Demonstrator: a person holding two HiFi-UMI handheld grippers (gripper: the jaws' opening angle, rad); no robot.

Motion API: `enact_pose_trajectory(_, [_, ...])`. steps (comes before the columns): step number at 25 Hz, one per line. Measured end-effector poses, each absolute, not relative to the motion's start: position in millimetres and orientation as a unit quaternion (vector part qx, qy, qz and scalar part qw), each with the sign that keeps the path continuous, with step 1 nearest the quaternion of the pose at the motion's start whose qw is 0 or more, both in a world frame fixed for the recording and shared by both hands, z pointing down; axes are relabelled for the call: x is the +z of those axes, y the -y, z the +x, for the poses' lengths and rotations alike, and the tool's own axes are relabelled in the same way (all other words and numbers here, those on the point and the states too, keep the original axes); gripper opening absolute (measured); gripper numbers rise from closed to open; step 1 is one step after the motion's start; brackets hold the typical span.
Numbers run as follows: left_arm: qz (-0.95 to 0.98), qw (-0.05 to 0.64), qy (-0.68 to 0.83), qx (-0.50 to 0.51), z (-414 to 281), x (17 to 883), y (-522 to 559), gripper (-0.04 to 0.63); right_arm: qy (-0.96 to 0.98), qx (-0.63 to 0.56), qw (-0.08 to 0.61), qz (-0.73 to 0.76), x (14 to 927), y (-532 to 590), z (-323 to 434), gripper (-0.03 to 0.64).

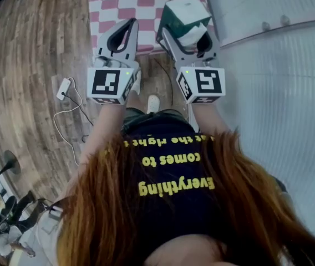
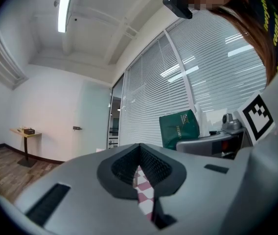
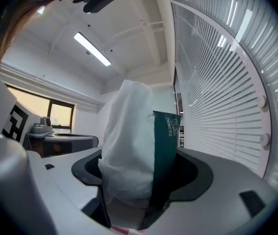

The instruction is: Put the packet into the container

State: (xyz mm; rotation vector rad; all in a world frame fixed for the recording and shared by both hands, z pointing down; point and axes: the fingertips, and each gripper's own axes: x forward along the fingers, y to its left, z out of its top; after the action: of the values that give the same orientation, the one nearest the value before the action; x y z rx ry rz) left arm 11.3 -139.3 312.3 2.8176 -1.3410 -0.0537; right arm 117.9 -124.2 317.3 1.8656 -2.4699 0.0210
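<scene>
At the upper middle of the head view, just left of centre, the left gripper [image 1: 125,29] is hanging with its jaws closed together and nothing between them. Its tips are pointing toward the red-and-white checked cloth [image 1: 118,1]. Just to its right, the right gripper [image 1: 188,37] is clamping the green and white packet [image 1: 184,11]. The packet is sticking up from between the wide-set jaws, beside the window blinds [image 1: 279,71] along the right edge.

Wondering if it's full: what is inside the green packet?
White tissue bulges out of the green packet, which the right gripper grips. The green wrapper hides whatever else is inside.
</scene>
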Motion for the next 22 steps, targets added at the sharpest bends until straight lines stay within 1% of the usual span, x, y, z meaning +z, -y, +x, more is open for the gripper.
enact_pose_trajectory(12, [0.925, -0.037, 0.378, -0.020, 49.0, 359.8, 230.0, 0.000, 0.766, -0.006, -0.007, 0.642, 379.8, 191.7, 144.7, 0.365])
enact_pose_trajectory(18, [0.930, -0.017, 0.367, -0.024, 44.3, 324.8, 318.0, 0.000, 0.756, 0.002, 0.012, 0.654, 337.0, 273.8, 140.1, 0.365])
enact_pose_trajectory(22, [0.927, -0.007, 0.374, -0.026, 47.7, 312.8, 344.0, 0.000, 0.762, 0.009, 0.023, 0.647, 323.4, 299.6, 142.5, 0.365])
